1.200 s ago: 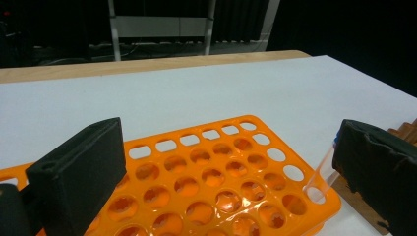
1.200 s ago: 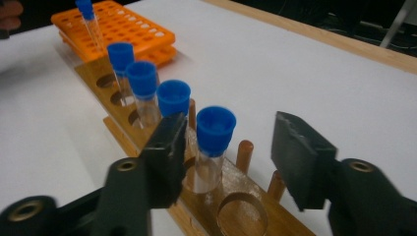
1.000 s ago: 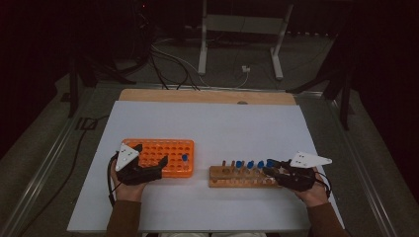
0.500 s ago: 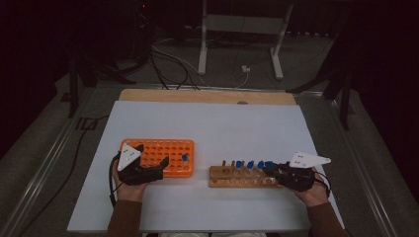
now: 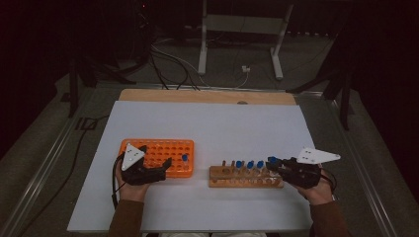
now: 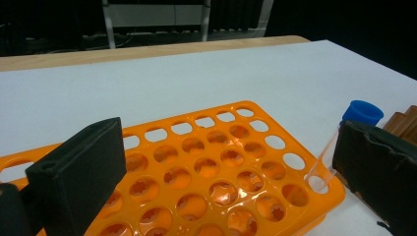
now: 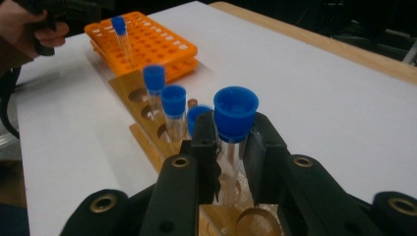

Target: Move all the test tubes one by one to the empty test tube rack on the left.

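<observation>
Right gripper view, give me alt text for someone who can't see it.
The right gripper is shut on a clear test tube with a blue cap, above a wooden rack holding more blue-capped tubes. Behind it on the white table sits an orange rack with one capped tube.

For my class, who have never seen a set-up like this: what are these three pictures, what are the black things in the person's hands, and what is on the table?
A person sits at a white table and holds a two-jaw tool in each hand. One picture looks down from above; each of the other two comes from a camera on one tool. On the table lie an orange rack, with one blue-capped tube in it, and a wooden rack with more tubes. The right tool is shut on a capped tube over the wooden rack. The left tool is open, jaws either side of the orange rack.
</observation>
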Demonstrator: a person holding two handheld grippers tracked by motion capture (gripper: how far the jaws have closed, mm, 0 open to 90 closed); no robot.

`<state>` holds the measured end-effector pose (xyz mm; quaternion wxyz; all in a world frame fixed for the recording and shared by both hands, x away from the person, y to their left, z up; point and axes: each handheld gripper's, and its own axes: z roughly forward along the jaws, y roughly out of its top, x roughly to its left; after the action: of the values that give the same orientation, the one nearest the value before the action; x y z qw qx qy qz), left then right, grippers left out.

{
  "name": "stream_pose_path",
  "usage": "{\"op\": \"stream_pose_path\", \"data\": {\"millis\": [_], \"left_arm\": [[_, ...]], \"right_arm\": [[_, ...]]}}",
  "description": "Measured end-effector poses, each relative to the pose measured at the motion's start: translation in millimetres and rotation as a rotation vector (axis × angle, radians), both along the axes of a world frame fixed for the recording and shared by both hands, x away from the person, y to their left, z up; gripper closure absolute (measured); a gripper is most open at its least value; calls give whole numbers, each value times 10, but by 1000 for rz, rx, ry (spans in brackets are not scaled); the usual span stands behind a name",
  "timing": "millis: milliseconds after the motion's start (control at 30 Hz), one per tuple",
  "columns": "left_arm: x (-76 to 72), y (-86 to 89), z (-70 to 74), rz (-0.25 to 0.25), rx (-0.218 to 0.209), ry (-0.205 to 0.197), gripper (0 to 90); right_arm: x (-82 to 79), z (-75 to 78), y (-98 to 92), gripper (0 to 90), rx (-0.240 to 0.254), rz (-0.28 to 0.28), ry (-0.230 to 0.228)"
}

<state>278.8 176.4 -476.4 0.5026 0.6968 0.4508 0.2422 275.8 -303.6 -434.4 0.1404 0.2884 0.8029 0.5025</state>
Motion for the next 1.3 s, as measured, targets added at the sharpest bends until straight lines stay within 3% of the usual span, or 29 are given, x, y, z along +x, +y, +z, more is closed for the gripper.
{"op": "stream_pose_path", "data": {"millis": [167,500,733,1000,1300], "left_arm": [[-1,-8,-5,0,-1,1,7],[-2,-52,-6,-3,11,-4,7],[-10,-93,17,-9,22,-15,7],[-14,-91,42,-7,19,-24,7],[-16,-101,49,-11,17,-26,7]], "right_arm": [[8,111,-55,766,34,7,1],[46,307,-122,766,53,4,-12],[121,382,-121,766,58,-36,-22],[260,393,11,766,56,-90,-7],[352,442,225,766,78,-98,-10]]}}
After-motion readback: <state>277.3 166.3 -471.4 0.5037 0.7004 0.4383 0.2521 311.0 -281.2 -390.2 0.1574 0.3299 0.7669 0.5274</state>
